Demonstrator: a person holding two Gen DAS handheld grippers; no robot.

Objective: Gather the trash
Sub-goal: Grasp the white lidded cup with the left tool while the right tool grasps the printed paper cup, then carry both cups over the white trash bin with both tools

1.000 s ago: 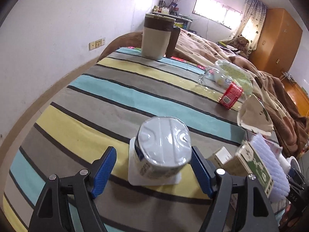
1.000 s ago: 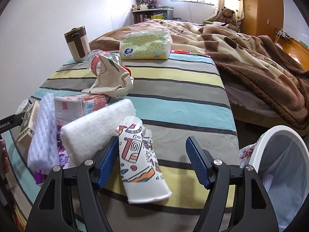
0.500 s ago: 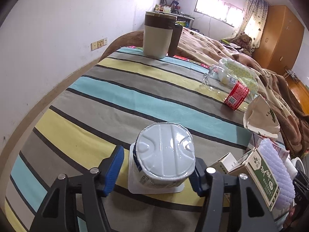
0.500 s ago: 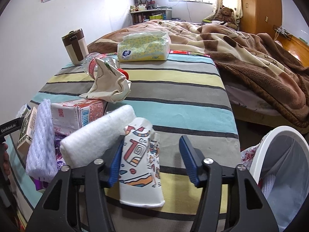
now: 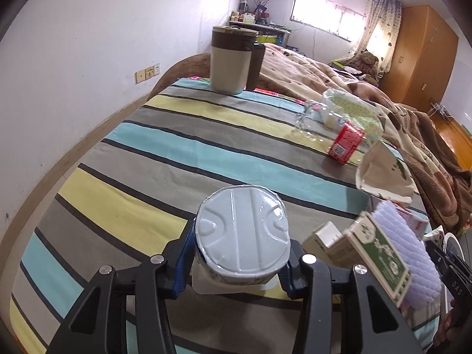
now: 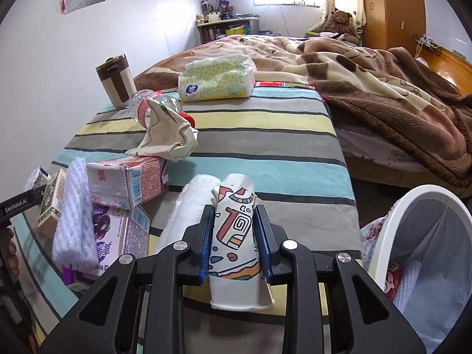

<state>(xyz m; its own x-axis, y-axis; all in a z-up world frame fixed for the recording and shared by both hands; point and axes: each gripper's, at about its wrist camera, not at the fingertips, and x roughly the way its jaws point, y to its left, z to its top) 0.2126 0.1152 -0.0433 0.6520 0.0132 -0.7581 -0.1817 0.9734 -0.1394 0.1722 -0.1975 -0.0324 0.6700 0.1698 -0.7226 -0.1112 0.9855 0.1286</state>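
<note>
Both grasps look made: the left hand-held gripper (image 5: 237, 268) clamps the yogurt cup (image 5: 242, 236) at lower centre, the right hand-held gripper (image 6: 234, 237) clamps the crushed paper cup (image 6: 234, 236), which next needs carrying to the white bin (image 6: 380, 236) at lower right.

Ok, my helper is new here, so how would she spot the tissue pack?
On the striped cloth, look to its far edge by the brown blanket. The tissue pack lies there flat, right of the brown-topped mug: soft, yellow, ring-patterned, unlike the rigid cartons.
</note>
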